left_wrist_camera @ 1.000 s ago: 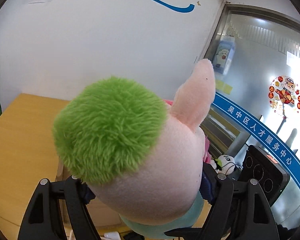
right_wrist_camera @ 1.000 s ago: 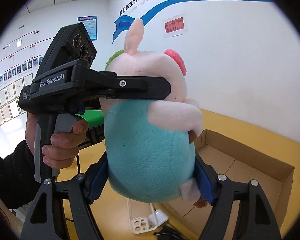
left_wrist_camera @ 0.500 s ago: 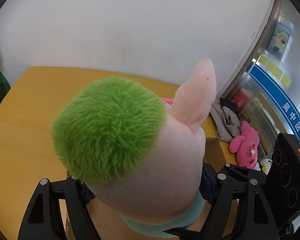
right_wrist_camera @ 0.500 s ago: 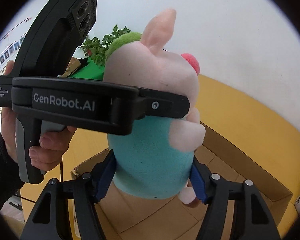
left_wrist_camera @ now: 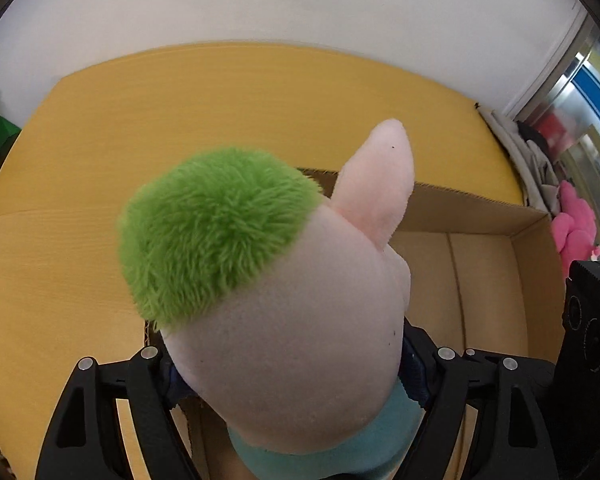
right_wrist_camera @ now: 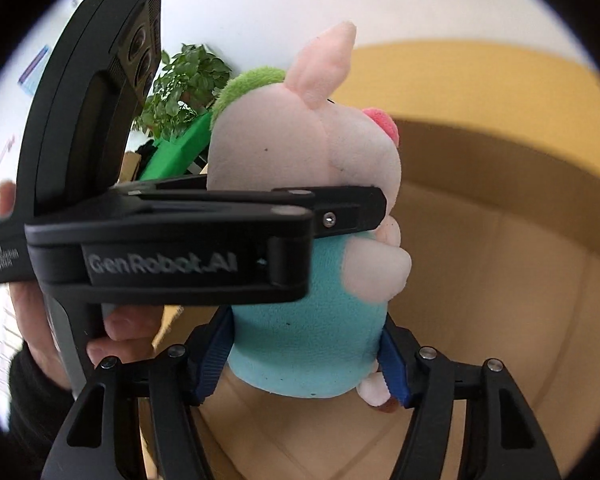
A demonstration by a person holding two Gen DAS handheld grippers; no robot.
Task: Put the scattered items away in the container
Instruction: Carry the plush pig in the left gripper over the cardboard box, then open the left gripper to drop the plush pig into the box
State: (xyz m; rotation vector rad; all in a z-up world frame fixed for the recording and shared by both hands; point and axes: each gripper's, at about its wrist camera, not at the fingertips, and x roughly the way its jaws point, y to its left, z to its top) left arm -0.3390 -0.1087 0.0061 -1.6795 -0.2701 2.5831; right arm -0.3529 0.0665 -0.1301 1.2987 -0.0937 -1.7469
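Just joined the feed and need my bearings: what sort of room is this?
Probably an office or public indoor room, not a home: a long yellow desk against a plain white wall, a metal-framed glass partition at the right, and a potted plant with posted notices behind it.

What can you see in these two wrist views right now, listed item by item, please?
plush pig: one, pink with green tuft and teal body, held over the box by both claws.
cardboard box: one, brown, open, on the table, nothing visible inside.
table: one, yellow wood, against the white wall.
pink plush: one, beyond the box's right side.
potted plant: one, green, at the wall.
left claw: black, pads on the pig's head.
right claw: black, blue pads on the pig's body.
hand: one, gripping the left claw's handle.
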